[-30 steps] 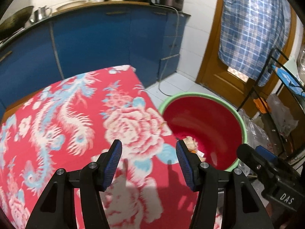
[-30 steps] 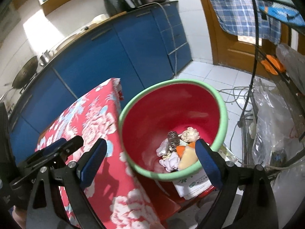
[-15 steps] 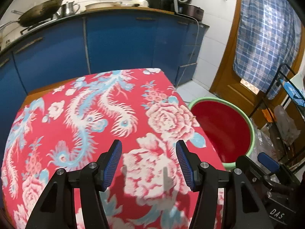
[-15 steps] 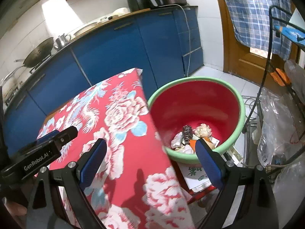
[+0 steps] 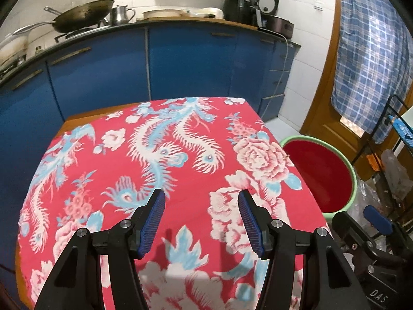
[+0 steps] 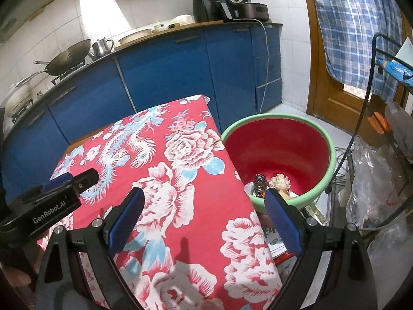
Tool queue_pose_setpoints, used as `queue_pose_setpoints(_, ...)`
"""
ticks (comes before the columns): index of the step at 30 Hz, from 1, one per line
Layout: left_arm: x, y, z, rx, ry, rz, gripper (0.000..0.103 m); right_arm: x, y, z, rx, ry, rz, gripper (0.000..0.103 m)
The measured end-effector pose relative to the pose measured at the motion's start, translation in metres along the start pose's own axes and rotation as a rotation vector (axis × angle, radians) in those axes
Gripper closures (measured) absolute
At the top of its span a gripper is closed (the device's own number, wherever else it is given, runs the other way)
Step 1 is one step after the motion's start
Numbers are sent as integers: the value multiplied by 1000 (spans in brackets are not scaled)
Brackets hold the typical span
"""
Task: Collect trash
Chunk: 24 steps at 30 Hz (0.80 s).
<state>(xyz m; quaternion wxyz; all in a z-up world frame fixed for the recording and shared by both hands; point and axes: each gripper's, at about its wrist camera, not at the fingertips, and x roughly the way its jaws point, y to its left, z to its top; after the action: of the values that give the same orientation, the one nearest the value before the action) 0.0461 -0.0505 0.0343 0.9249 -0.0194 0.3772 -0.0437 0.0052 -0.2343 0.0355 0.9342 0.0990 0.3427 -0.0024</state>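
We hold the left gripper (image 5: 201,222) above the near half of the table, whose floral tablecloth (image 5: 180,160) covers the surface to all visible edges; its fingers are spread apart and carry nothing. We hold the right gripper (image 6: 204,222) over the near right edge of the table, fingers likewise spread wide and empty, with the right finger (image 6: 281,222) overhanging the gap toward the bin (image 6: 320,180). The bin, red inside with a green rim, stands on the floor just beside the right edge of the table, placed there, we judge, so that items can go off the edge and into it with a short travel. The trash (image 6: 271,183) lies at the bottom of the bin: crumpled pale pieces and a dark crinkled piece, partly hidden behind the right finger. No loose trash is visible on the tablecloth in either view, so we judge the collection complete or nearly so. The counter (image 5: 180,22) behind carries a wok (image 5: 82,15) and a kettle (image 5: 121,15), well apart from the work area.
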Motion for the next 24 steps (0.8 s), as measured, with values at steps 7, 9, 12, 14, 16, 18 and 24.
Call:
queue_pose_setpoints(7,-6,9,-7,-22,-1,21,41,-10,11,-3,-29,-24,-5,10)
queue_pose_setpoints(9,-8,10,-8,-23,-5,27,40,-11,13,-3,-33,-29,-7,10)
queue_pose_setpoints(12,-10,11,-8,-23,-13,39,40,-14,14,-4,-37,-37,-10,10)
queue_pose_setpoints(14,-11,11,-8,-24,-20,43,40,-15,15,-4,-39,-40,-9,10)
queue_pose_setpoints(16,-13,11,-8,-26,-27,46,40,-15,15,-4,-41,-43,-11,10)
queue_pose_setpoints(18,-12,11,-7,-25,-30,49,39,-15,15,-4,-40,-43,-10,10)
queue_pose_setpoints(24,-12,12,-8,-33,-31,51,39,-17,12,-3,-29,-42,-9,10)
